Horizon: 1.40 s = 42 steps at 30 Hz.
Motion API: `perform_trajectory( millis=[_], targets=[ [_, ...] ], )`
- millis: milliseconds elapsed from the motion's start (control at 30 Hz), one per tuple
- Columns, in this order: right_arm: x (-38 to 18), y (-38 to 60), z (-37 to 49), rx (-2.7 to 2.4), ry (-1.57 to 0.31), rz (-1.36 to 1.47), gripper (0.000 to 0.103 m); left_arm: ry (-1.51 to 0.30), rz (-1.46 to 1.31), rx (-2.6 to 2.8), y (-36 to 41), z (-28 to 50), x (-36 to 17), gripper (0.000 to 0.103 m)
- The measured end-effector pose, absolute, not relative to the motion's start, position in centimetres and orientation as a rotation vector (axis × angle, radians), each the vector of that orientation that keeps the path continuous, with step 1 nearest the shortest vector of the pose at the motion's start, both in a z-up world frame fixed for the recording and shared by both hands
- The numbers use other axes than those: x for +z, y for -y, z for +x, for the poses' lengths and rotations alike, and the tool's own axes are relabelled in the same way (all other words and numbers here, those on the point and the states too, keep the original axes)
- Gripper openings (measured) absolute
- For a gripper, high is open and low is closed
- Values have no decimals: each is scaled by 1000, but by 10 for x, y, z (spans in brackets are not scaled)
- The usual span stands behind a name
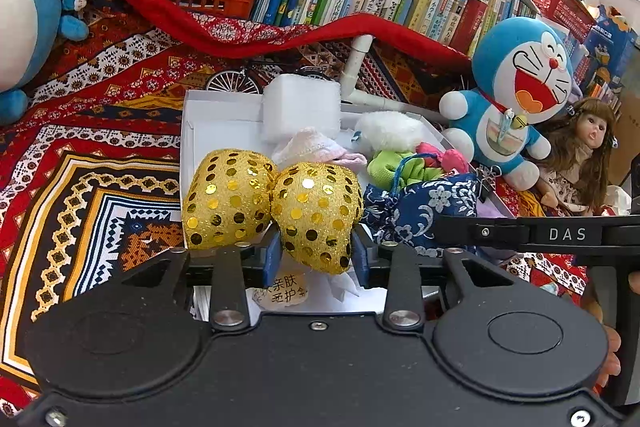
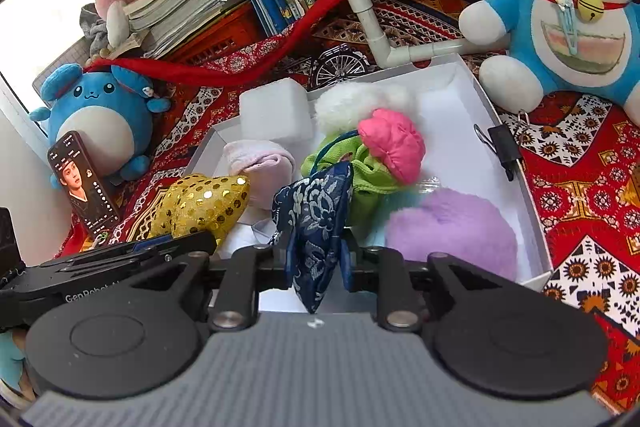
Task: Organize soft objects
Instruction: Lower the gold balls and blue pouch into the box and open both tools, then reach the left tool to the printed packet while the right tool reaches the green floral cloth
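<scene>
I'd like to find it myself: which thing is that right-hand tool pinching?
Find the white box beside the big Doraemon plush. At its near edge the right gripper pinches a navy pouch. Its white flower print is unique; its neighbours are a gold sequin heart and a plain lilac puff.

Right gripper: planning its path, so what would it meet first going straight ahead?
The right gripper, shut on the blue floral pouch, would probably push it into the green cloth bag first; depth is unclear.
</scene>
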State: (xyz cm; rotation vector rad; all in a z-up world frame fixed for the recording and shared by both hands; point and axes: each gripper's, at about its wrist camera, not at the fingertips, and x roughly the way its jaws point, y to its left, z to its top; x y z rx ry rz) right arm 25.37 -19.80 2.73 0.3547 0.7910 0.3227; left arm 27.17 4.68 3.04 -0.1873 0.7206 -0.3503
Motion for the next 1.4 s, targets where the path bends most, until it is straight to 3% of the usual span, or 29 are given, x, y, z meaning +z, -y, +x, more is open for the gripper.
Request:
perform_trajectory(
  millis=[233,533,767,1100,1167,1400],
  targets=[
    [40,203,243,324,-752,347,46,-694,-184,-340,-48,263,41,38],
    [63,218,217,355,-664,350,63,-607,-192,-308,-63,234,66,57],
    [78,228,182,364,-575,240,78,-501,-158,-299,-78,182,81,78],
    [72,228,137,368,-521,42,93,-491,-117,-330,-83,110,67,83],
    [68,228,131,371,-515,23,102,-492,-97,-336,-80,97,62,84],
    [53,218,121,381,-524,-70,103,-510,-29,-389,-63,55,46,88]
  ],
)
